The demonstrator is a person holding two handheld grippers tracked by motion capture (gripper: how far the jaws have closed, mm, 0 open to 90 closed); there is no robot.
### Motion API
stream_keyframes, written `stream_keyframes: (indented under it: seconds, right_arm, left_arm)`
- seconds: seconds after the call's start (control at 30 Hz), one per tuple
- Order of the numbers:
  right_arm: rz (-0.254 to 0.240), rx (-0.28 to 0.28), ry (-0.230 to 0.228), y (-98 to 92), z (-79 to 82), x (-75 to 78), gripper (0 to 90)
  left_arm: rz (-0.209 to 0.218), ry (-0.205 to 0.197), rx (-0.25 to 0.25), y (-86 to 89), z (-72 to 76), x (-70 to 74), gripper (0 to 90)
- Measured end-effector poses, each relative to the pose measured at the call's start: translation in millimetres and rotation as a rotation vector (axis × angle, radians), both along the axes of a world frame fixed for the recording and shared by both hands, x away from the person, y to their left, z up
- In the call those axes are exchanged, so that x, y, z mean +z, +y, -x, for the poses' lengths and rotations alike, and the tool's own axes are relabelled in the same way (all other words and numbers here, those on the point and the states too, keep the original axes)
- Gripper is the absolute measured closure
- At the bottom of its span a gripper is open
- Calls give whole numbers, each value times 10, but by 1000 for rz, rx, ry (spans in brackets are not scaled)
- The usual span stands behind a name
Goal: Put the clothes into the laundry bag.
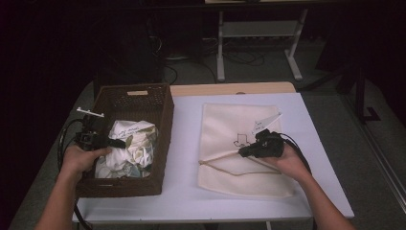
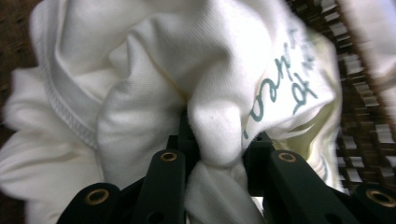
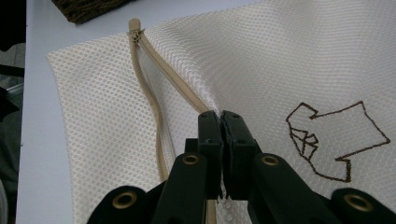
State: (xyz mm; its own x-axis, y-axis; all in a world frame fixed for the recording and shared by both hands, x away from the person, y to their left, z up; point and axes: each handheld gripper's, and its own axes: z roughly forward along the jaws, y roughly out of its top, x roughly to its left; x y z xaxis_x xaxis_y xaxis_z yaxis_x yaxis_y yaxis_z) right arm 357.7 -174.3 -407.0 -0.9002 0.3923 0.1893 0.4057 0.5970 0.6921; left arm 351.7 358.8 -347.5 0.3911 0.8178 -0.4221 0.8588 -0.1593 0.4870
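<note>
A brown wicker basket (image 1: 165, 103) stands on the left of the table and holds a crumpled white garment (image 1: 131, 146) with green lettering and a leafy print. My left gripper (image 1: 119, 143) reaches into the basket. In the left gripper view its jaws (image 2: 217, 140) pinch a fold of that garment (image 2: 140, 70). A cream mesh laundry bag (image 1: 230, 124) lies flat to the right of the basket. My right gripper (image 1: 242, 153) is shut on the bag's edge by the zipper. The right gripper view shows the closed jaws (image 3: 220, 119) on the mesh (image 3: 280, 60) beside the open zipper (image 3: 149, 93).
The white table (image 1: 186, 191) ends close in front of the basket and the bag, with a bare strip between them. A brown shirt outline (image 3: 334, 140) is stitched on the bag. A corner of the basket (image 3: 84, 9) lies beyond the zipper pull (image 3: 135, 25). Desk legs stand behind the table.
</note>
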Motion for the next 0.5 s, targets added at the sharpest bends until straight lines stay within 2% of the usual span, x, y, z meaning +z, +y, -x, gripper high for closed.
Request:
stream_keyframes:
  seconds: [0.2, 0.4, 0.5]
  right_arm:
    - [-15, -11, 8, -33, -16, 11, 869]
    - [-23, -11, 20, -55, -49, 28, 873]
    - [-22, -23, 11, -63, -67, 69, 873]
  left_arm:
    - [102, -62, 6, 92, 83, 219, 746]
    - [169, -140, 17, 207, 187, 495, 746]
    - [202, -174, 21, 234, 237, 648, 745]
